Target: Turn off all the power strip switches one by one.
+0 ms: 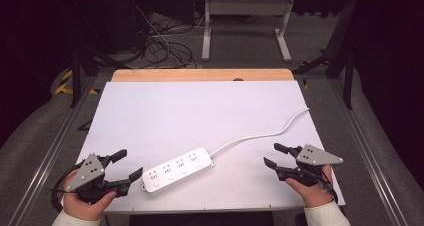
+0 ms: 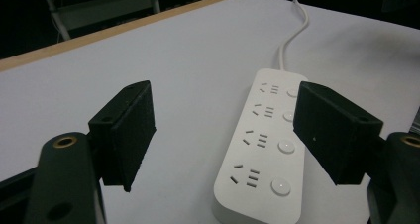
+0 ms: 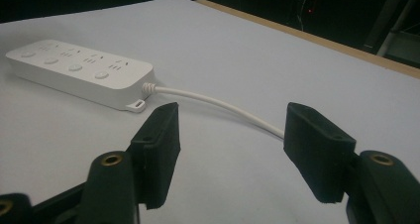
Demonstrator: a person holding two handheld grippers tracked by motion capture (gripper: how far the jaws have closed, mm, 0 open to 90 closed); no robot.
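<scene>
Two open claws (image 1: pixel 127 165) (image 1: pixel 270 154) flanking white power strip (image 1: pixel 177 169)

Each hand wears a pale, cream-white sleeve cuff, at five and seven o'clock in the high view. The left gripper (image 1: pixel 124 165) and the right gripper (image 1: pixel 273 154) are matte black, each topped by a grey three-cornered plate dotted with small dark holes. A black cable loops from the left one. Their fingers (image 2: pixel 128 130) are blocky black pads on rounded black arms, with brass-ringed screw holes at the joints.
</scene>
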